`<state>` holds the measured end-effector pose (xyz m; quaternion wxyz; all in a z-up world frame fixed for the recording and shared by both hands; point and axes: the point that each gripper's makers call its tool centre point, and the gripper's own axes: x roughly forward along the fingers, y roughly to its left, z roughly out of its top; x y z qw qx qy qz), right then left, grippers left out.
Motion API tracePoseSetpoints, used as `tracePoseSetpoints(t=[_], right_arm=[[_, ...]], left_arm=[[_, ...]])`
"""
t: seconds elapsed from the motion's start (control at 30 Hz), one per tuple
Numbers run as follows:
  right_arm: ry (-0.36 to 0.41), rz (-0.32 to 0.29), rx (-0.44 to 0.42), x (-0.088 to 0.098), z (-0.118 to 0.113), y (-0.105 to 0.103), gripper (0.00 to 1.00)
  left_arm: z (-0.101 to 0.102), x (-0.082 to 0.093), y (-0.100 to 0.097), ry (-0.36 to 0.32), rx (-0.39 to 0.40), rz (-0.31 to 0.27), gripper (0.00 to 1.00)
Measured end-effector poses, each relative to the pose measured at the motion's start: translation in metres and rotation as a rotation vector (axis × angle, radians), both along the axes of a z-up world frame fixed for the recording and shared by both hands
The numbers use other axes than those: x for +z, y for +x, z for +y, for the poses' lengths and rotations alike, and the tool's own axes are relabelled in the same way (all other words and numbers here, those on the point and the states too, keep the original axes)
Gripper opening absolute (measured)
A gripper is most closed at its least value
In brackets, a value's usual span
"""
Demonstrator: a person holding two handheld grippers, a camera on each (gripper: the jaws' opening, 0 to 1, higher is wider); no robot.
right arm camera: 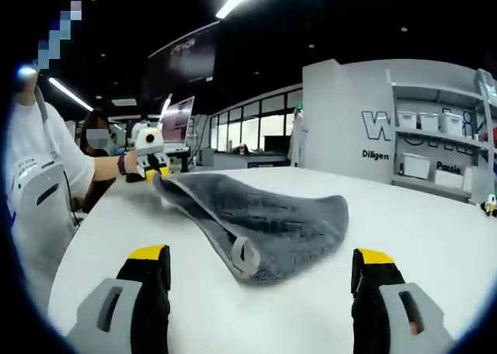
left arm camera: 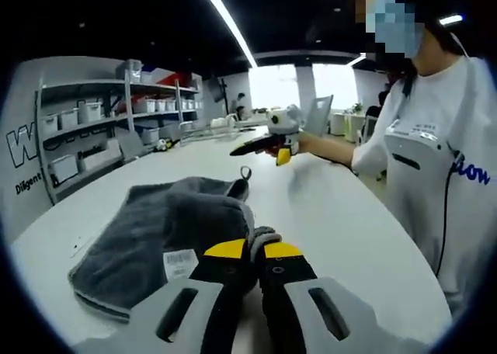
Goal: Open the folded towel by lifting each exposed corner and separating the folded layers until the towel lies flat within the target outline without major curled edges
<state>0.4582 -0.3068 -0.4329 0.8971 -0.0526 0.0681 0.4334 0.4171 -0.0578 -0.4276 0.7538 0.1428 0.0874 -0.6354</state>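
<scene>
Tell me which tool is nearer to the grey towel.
Left. The left tool is shut on an edge of the towel, lifting it off the white table. The right tool is open, apart from the towel, its tips short of the hanging loop.

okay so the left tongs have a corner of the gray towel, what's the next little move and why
Probably bring the right tongs, open and hovering empty, down onto the towel's near corner by the hanging loop. The left tongs already pinch one edge, and the towel is draped and bunched on the table, so a second grip could spread it.
</scene>
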Motion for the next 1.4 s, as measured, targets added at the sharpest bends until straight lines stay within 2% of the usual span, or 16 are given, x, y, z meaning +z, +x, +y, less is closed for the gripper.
tracePoseSetpoints(t=[0.73, 1.0, 1.4], right_arm=[[-0.006, 0.013, -0.002, -0.004, 0.001, 0.000, 0.98], [-0.012, 0.020, 0.001, -0.006, 0.002, 0.001, 0.98], [-0.022, 0.030, 0.003, -0.010, 0.002, 0.001, 0.98]], left_arm=[[-0.002, -0.047, -0.025, 0.106, -0.066, 0.065, 0.05], [-0.004, -0.056, -0.028, 0.111, -0.075, 0.092, 0.05], [-0.003, -0.058, -0.028, 0.108, -0.069, 0.109, 0.05]])
